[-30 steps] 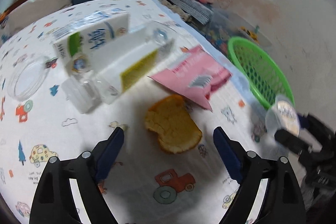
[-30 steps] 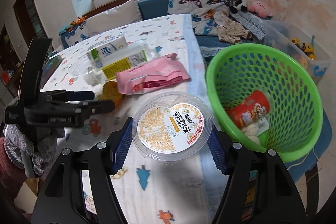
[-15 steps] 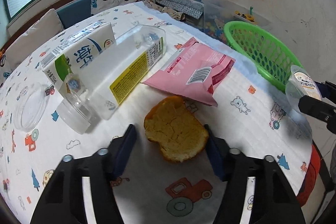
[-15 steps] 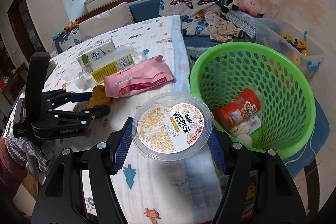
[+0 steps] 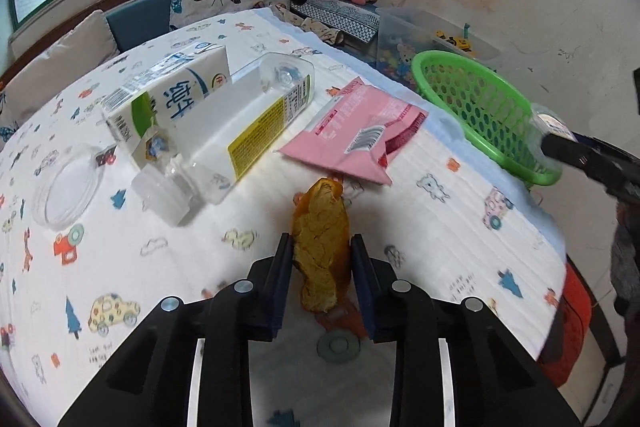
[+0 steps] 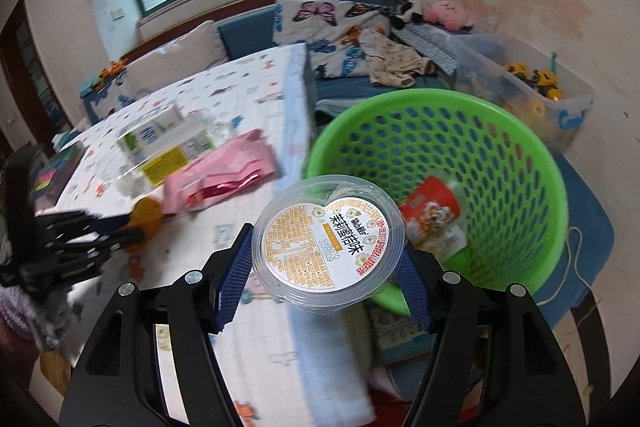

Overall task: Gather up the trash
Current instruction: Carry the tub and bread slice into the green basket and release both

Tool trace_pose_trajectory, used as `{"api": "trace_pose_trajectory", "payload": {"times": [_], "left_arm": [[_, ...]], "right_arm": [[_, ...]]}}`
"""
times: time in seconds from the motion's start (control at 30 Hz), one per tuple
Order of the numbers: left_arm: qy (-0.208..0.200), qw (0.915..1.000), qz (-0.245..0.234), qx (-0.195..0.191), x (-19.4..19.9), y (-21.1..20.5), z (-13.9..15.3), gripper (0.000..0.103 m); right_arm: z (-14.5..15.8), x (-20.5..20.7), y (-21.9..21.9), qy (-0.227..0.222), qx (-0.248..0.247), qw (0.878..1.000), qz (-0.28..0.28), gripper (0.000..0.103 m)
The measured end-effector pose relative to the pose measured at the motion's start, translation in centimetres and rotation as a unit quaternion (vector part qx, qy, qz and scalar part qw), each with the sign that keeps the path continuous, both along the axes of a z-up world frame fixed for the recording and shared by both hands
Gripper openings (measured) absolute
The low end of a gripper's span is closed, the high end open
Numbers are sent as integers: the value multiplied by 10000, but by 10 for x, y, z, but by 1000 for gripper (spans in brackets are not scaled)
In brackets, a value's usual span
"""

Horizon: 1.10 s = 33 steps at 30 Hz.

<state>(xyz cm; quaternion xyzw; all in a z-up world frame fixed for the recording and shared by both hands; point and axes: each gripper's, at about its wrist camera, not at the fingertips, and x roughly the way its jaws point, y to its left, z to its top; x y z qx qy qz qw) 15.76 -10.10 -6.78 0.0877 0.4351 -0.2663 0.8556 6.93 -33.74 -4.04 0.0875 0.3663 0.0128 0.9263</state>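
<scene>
Left gripper (image 5: 320,259) clamps the bread piece (image 5: 322,247) edgewise above the counter (image 5: 460,227); I hold the right gripper (image 6: 326,263) clamped on the plastic tub (image 6: 326,247) at the green basket (image 6: 520,147) rim, ready for dropping.

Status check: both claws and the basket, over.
Left claw shut on bread piece. Right claw shut on plastic tub, at green basket rim. Path clear.
</scene>
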Motion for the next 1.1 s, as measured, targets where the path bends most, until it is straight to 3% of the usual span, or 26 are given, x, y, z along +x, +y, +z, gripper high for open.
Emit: {"api": "trace_pose_trajectory", "payload": {"times": [0.33, 0.53, 0.8, 1.1], "left_arm": [[149, 9990, -40, -408, -21, 23, 23, 26], [56, 9972, -236, -706, -25, 11, 50, 26], [-122, 9934, -729, -879, -10, -52, 79, 26], [131, 9904, -1072, -858, 24, -134, 73, 26]], "right_arm": [[-10, 12, -58, 177, 10, 9977, -661, 67], [-23, 24, -82, 312, 21, 9954, -909, 68], [-31, 26, -100, 307, -78, 9930, -1135, 75], [-22, -4, -110, 101, -7, 9929, -1189, 75]]}}
